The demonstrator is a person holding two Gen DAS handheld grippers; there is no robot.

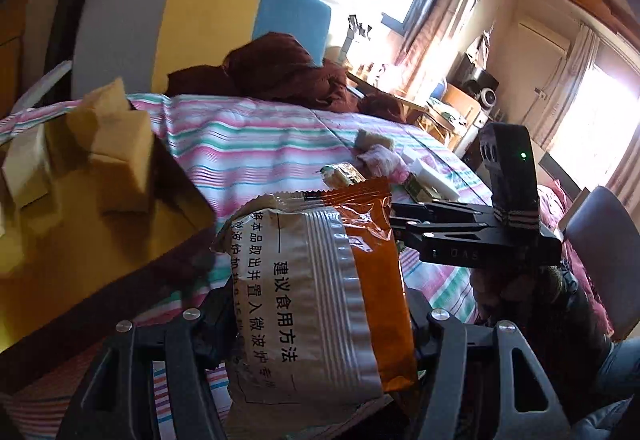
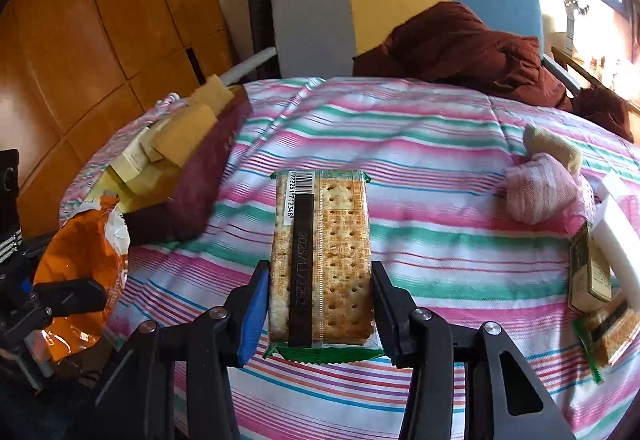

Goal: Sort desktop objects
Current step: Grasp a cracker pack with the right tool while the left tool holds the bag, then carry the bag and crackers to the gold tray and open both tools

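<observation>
In the left wrist view, my left gripper (image 1: pixel 320 320) is shut on an orange and beige snack packet (image 1: pixel 312 280) with printed text, held above the striped cloth (image 1: pixel 248 144). My right gripper (image 1: pixel 400 220) reaches in from the right, just behind that packet. In the right wrist view, my right gripper (image 2: pixel 320 300) is shut on a clear cracker packet (image 2: pixel 324 248) with green ends, which touches both fingers and points away over the cloth (image 2: pixel 440 144). The orange packet (image 2: pixel 88 240) and left gripper (image 2: pixel 72 292) are at the far left.
A maroon box (image 2: pixel 208 176) with a yellow inside holds several yellow sponge blocks (image 1: pixel 124 148) at the left. On the right lie a pink sock bundle (image 2: pixel 540 192), a white block (image 2: pixel 616 236), a small carton (image 2: pixel 592 272) and another cracker packet (image 2: pixel 612 328). A brown garment (image 2: pixel 480 48) lies behind.
</observation>
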